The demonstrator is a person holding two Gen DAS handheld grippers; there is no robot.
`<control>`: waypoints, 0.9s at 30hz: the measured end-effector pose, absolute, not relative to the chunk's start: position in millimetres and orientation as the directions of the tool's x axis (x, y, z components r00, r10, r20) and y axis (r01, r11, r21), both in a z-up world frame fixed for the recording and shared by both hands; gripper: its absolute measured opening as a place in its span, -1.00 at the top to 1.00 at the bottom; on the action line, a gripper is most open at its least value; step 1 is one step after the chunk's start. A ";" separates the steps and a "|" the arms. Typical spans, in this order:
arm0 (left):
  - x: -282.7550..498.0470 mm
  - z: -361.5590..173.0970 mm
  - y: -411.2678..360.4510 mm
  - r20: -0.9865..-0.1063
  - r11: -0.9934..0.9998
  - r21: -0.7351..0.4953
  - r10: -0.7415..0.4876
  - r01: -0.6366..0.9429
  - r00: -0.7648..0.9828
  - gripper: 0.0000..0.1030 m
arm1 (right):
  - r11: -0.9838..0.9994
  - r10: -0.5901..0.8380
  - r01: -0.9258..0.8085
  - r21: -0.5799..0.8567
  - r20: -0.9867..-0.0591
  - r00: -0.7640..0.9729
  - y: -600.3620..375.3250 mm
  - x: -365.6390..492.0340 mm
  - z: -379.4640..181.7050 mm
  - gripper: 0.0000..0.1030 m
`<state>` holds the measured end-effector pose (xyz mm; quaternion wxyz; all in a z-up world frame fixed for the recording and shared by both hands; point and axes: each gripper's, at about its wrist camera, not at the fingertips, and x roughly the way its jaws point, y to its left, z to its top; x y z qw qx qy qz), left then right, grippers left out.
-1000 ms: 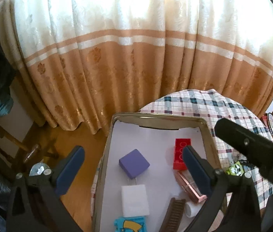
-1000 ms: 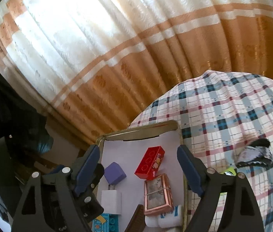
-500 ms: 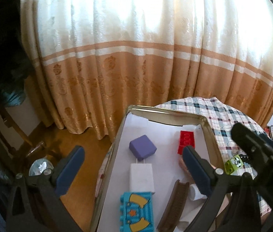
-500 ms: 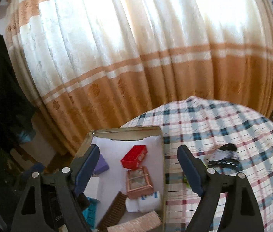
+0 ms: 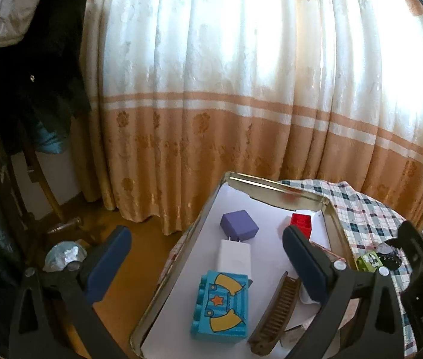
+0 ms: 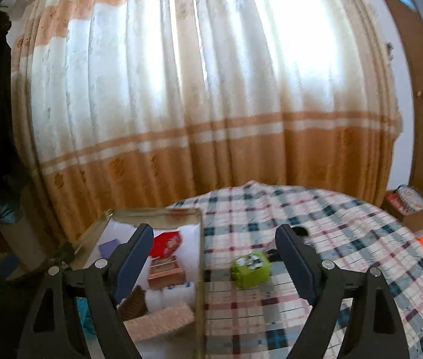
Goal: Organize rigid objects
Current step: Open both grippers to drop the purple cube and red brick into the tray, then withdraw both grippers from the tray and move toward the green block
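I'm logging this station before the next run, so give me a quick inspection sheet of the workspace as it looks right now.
Surface: round table under a plaid cloth, metal tray at its edge.
Job's things: in the tray, purple cube, white block, blue toy brick, red brick, brown comb, copper box; outside it, on the cloth, green block.
Clutter: dark object on the cloth, partly hidden.
Grippers: left gripper open above the tray; right gripper open, green block between its fingers but untouched.
Cables: nothing seen.
Surroundings: cream and orange curtain, wooden floor, cardboard box at right.
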<state>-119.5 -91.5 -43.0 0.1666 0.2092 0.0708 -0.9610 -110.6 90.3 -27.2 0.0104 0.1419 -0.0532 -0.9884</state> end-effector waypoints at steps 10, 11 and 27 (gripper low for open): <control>-112.8 -52.6 -80.3 -0.393 -0.932 -0.060 -0.306 0.356 -0.867 -0.99 | -0.997 0.032 -0.046 0.059 -0.212 -0.977 92.2 -96.9 -29.5 -0.76; -112.2 -52.3 -79.6 -0.389 -0.933 -0.058 -0.307 0.355 -0.868 -0.99 | -0.997 0.032 -0.045 0.056 -0.209 -0.977 91.4 -96.7 -29.7 -0.77; -97.7 -50.8 -78.5 -0.356 -0.941 -0.087 -0.277 0.326 -0.893 -0.99 | -0.998 0.048 -0.057 0.041 -0.177 -0.983 91.6 -83.8 -29.6 -0.90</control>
